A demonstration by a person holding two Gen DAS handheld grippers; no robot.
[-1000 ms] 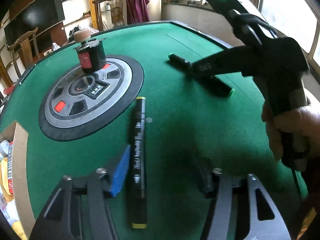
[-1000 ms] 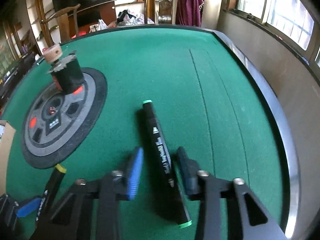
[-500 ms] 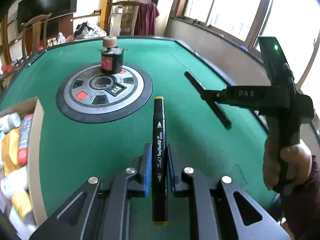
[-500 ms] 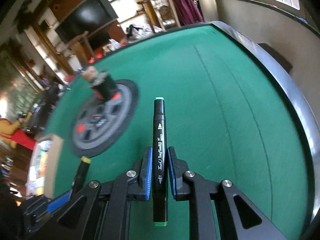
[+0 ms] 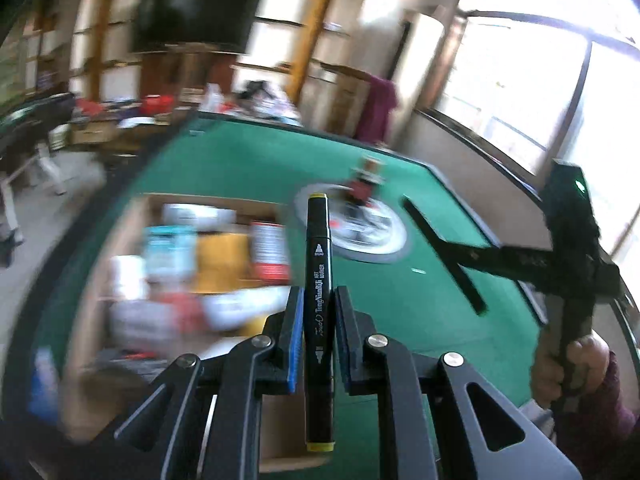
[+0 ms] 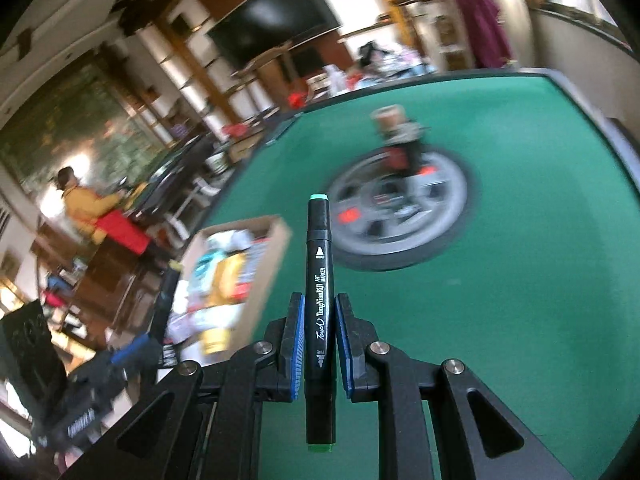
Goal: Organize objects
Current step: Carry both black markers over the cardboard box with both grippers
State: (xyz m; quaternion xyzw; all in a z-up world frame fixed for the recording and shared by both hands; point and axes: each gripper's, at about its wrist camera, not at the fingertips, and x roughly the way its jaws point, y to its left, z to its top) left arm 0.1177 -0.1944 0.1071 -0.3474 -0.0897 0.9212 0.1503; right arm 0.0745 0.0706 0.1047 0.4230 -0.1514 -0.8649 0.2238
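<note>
My left gripper [image 5: 317, 312] is shut on a black art marker with yellow end caps [image 5: 319, 264], held in the air above the near edge of a cardboard box [image 5: 132, 216] of mixed packets. My right gripper [image 6: 319, 312] is shut on a black art marker with green end caps [image 6: 319, 264], held above the green felt table [image 6: 520, 280]. The right gripper and its marker [image 5: 444, 256] also show at the right of the left wrist view. The box [image 6: 276, 236] lies left of the right gripper. The left gripper [image 6: 132, 352] shows blurred at lower left.
A round grey and black console [image 6: 400, 216] sits in the table's middle with a small dark device [image 6: 396, 136] standing on it. The table's raised dark rim [image 6: 616, 144] runs along the right. Chairs, shelves and a seated person [image 6: 80, 204] are beyond the table.
Both grippers, each holding its marker, have swung left and risen; the box now fills the left of the left wrist view. One second ago both were open around markers lying on the felt.
</note>
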